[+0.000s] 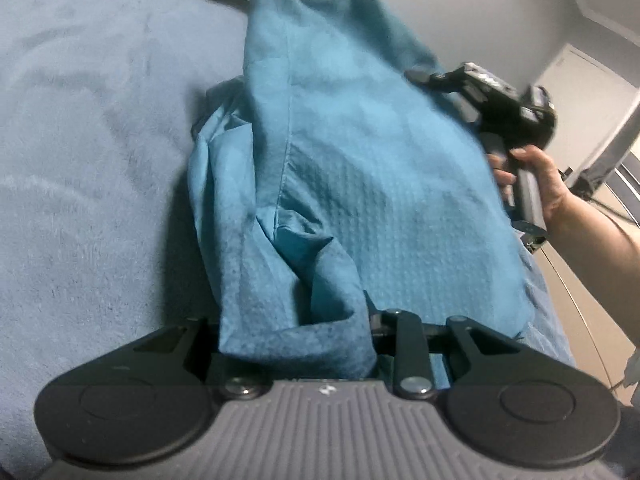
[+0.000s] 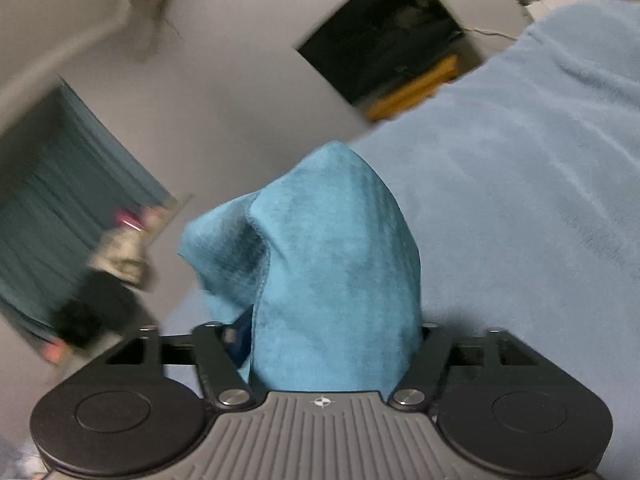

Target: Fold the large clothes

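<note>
A teal waffle-textured garment lies bunched and partly lifted over a bed covered with a light blue fleece blanket. My left gripper is shut on a thick fold of it at the near end; the cloth hides the fingertips. At the garment's far right edge a hand holds my right gripper, which looks blurred. In the right wrist view the garment rises in a peak over my right gripper and covers its fingers, so how its jaws stand is hidden. The blanket stretches away to the right.
A dark screen hangs on the grey wall above a wooden shelf. A teal curtain and blurred dark and pale things are at the left. A white door stands beyond the bed's right side.
</note>
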Demonstrator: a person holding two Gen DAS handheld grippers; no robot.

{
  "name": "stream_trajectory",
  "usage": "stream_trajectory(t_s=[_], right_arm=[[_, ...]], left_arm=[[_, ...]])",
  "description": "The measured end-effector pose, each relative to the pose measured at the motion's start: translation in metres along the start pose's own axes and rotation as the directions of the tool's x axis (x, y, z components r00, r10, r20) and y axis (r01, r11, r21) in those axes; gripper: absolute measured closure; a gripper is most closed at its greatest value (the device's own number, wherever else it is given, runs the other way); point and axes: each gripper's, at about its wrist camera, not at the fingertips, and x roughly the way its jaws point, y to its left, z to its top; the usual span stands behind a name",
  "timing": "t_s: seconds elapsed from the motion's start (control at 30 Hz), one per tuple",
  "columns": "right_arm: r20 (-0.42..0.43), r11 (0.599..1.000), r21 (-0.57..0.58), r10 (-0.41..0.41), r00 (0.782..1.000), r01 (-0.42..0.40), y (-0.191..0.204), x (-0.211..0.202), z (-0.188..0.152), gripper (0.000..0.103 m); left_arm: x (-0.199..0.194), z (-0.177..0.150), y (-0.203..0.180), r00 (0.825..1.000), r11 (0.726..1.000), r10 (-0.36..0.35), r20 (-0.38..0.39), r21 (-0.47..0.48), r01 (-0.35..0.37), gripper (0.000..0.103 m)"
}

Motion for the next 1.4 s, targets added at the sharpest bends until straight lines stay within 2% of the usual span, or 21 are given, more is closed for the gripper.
stream_trajectory(t_s=[0.07, 0.1, 0.13, 0.27, 0.37, 0.5, 0.6, 0.67, 0.7, 0.8, 0.9, 0.97, 1.0, 1.1, 1.17, 1.23, 1.3, 1.4], right_arm=[[-0.07, 0.986, 0.015, -0.165, 0.984, 0.166, -0.007, 0.026, 0.006, 0.011], [-0.103, 0.968, 0.038, -0.241, 0.965, 0.246, -0.014, 0.035, 0.004, 0.009], [-0.101, 0.957, 0.049, -0.279, 0.955, 0.285, -0.019, 0.037, 0.002, 0.008], [0.011, 0.956, 0.107, -0.276, 0.961, 0.274, -0.024, 0.013, -0.01, 0.007], [0.097, 0.941, 0.116, -0.328, 0.94, 0.317, -0.014, -0.022, -0.037, 0.007], [0.164, 0.921, 0.015, -0.386, 0.908, 0.389, 0.017, -0.067, -0.095, 0.007], [0.166, 0.919, -0.045, -0.379, 0.91, 0.391, 0.039, -0.109, -0.156, 0.01], [0.134, 0.913, -0.069, -0.391, 0.911, 0.402, 0.059, -0.123, -0.183, 0.014], [0.122, 0.901, -0.097, -0.411, 0.903, 0.423, 0.07, -0.128, -0.191, 0.016], [0.131, 0.851, -0.188, -0.474, 0.871, 0.491, 0.103, -0.14, -0.221, 0.024], [0.163, 0.836, -0.243, -0.465, 0.87, 0.492, 0.128, -0.145, -0.239, 0.026], [0.172, 0.833, -0.266, -0.454, 0.874, 0.485, 0.135, -0.133, -0.235, 0.028], [0.178, 0.832, -0.269, -0.452, 0.874, 0.485, 0.136, -0.133, -0.241, 0.029], [0.212, 0.826, -0.278, -0.445, 0.87, 0.49, 0.137, -0.122, -0.247, 0.039], [0.23, 0.822, -0.299, -0.431, 0.872, 0.485, 0.135, -0.116, -0.251, 0.047], [0.198, 0.8, -0.321, -0.466, 0.862, 0.506, 0.129, -0.106, -0.257, 0.048], [0.194, 0.802, -0.332, -0.457, 0.868, 0.497, 0.128, -0.105, -0.265, 0.049], [0.222, 0.806, -0.358, -0.417, 0.881, 0.471, 0.131, -0.107, -0.268, 0.048]], left_arm=[[0.005, 0.0, 0.002, 1.0, 1.0, -0.005, 0.0, 0.008, 0.005, 0.077], [0.005, 0.001, 0.001, 1.0, 1.0, -0.018, 0.005, 0.007, 0.018, 0.077], [0.006, 0.003, 0.003, 0.999, 1.0, -0.03, 0.011, 0.005, 0.03, 0.077], [0.004, 0.005, 0.014, 0.999, 0.999, -0.043, 0.002, -0.017, 0.043, 0.076], [-0.005, -0.001, 0.022, 0.999, 0.998, -0.054, 0.001, -0.03, 0.054, 0.076], [-0.009, -0.009, 0.02, 0.999, 0.998, -0.055, 0.003, -0.036, 0.055, 0.076], [-0.015, -0.009, 0.025, 0.998, 0.995, -0.063, 0.006, -0.073, 0.063, 0.073], [-0.021, -0.012, 0.018, 0.999, 0.996, -0.039, 0.012, -0.082, 0.04, 0.063], [-0.026, -0.01, 0.018, 1.0, 0.997, -0.018, 0.018, -0.076, 0.019, 0.061], [-0.047, -0.006, 0.012, 0.996, 0.998, 0.055, 0.063, -0.032, -0.053, 0.058], [-0.076, 0.003, -0.004, 0.979, 0.991, 0.121, 0.167, 0.038, -0.129, 0.057], [-0.085, 0.018, -0.018, 0.967, 0.988, 0.116, 0.227, 0.074, -0.136, 0.046], [-0.084, 0.026, -0.024, 0.967, 0.987, 0.105, 0.233, 0.092, -0.129, 0.046], [-0.059, 0.057, -0.051, 0.968, 0.979, 0.079, 0.236, 0.164, -0.12, 0.046], [-0.034, 0.075, -0.07, 0.964, 0.955, 0.088, 0.251, 0.253, -0.153, 0.043], [-0.003, 0.093, -0.086, 0.959, 0.918, 0.137, 0.246, 0.332, -0.216, 0.043], [0.033, 0.111, -0.093, 0.954, 0.888, 0.201, 0.223, 0.37, -0.273, 0.043], [0.074, 0.135, -0.099, 0.935, 0.854, 0.278, 0.222, 0.389, -0.347, 0.043]])
